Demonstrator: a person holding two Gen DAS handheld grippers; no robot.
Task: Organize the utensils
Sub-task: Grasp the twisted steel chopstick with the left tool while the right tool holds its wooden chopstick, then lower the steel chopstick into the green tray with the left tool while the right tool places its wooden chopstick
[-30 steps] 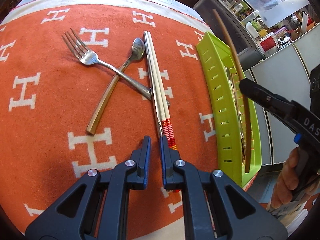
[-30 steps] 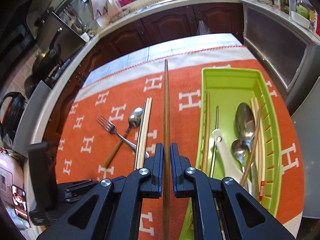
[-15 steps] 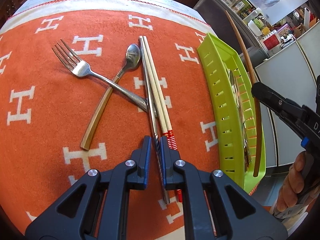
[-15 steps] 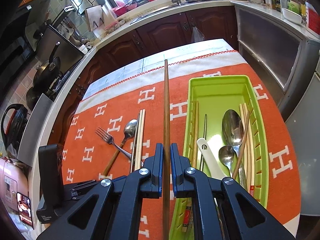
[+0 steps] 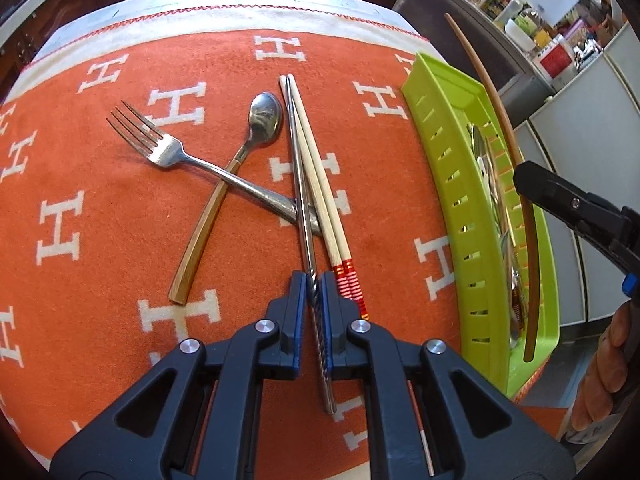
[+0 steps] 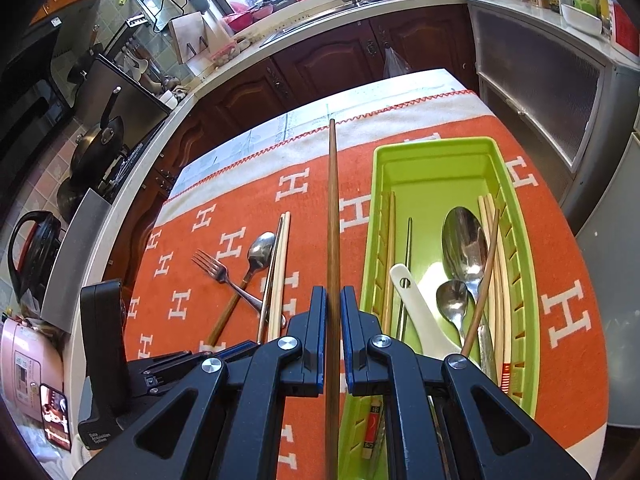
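Left gripper point(image 5: 314, 292) and right gripper point(image 6: 332, 312) both angle downward, jaws clamped nearly together.

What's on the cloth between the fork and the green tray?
In the left wrist view, between the fork and green tray: a wooden-handled spoon, a metal chopstick held by the left gripper, and two pale chopsticks.

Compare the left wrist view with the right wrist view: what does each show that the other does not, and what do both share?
Only the left wrist view shows the left gripper shut on a metal chopstick, and the person's hand behind the right gripper.

Only the right wrist view shows inside the green tray: a white ceramic spoon, two metal spoons, more chopsticks. It also shows the right gripper shut on a brown wooden chopstick, and the kitchen counter.

Both show the orange cloth, fork, wood-handled spoon and pale chopstick pair.
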